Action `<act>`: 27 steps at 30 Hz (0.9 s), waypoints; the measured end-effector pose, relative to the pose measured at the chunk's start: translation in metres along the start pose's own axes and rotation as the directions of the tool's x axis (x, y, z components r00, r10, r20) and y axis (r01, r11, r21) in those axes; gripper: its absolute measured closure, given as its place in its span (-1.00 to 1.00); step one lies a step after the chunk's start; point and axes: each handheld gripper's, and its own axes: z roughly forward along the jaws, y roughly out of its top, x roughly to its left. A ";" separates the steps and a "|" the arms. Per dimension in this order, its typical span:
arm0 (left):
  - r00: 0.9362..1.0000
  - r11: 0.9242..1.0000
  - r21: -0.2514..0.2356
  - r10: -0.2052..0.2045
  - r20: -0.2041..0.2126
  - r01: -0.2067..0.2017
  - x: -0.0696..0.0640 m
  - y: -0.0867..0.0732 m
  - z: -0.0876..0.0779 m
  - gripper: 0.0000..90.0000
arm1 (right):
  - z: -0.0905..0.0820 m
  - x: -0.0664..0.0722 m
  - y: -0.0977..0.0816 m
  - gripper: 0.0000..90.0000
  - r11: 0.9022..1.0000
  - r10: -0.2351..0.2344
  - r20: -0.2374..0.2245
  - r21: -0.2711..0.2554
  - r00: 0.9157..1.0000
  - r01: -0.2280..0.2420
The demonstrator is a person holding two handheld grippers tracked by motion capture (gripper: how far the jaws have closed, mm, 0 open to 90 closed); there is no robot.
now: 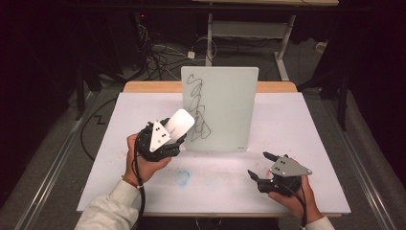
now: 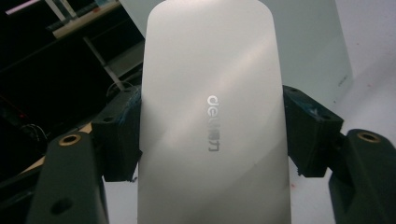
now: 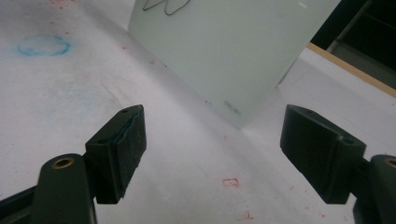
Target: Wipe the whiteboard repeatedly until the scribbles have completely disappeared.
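Observation:
An upright white board (image 1: 225, 108) stands on the table with black scribbles (image 1: 197, 108) down its left part. My left gripper (image 1: 173, 134) is shut on a white eraser (image 1: 177, 123), held up against the board's lower left near the scribbles. In the left gripper view the eraser (image 2: 212, 116) sits squeezed between both pads, its grey logo facing the camera. My right gripper (image 1: 258, 165) rests open low on the table at the front right, apart from the board; the right gripper view shows its pads (image 3: 128, 149) wide apart, with the board's corner (image 3: 233, 60) beyond them.
The table is covered by a white sheet (image 1: 306, 143) with a faint blue smudge (image 1: 182, 177) near the front middle and small red marks (image 3: 231, 182). A wooden edge (image 1: 143, 87) runs along the back. Cables and desk legs (image 1: 209, 33) stand on the floor behind.

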 end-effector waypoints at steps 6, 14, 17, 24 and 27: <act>0.999 0.999 -0.037 -0.012 -0.033 0.011 0.003 0.025 0.005 -0.35 | 0.001 0.002 -0.001 -0.50 1.000 -0.004 -0.002 0.012 1.000 0.004; 0.996 0.997 -0.072 0.016 -0.085 -0.022 0.011 0.057 0.013 -0.35 | 0.002 0.001 -0.002 -0.50 1.000 -0.011 -0.003 0.016 1.000 0.011; 0.995 0.998 -0.067 0.013 -0.099 -0.020 0.016 0.065 0.017 -0.35 | 0.002 0.002 -0.002 -0.50 1.000 -0.015 -0.006 0.019 1.000 0.015; 0.991 0.997 -0.072 0.016 -0.135 -0.026 0.023 0.076 0.026 -0.35 | 0.002 0.001 -0.003 -0.51 1.000 -0.016 -0.006 0.020 1.000 0.016; 0.989 0.997 -0.072 0.026 -0.143 -0.036 0.025 0.078 0.030 -0.35 | 0.002 0.002 -0.003 -0.51 1.000 -0.022 -0.008 0.019 1.000 0.022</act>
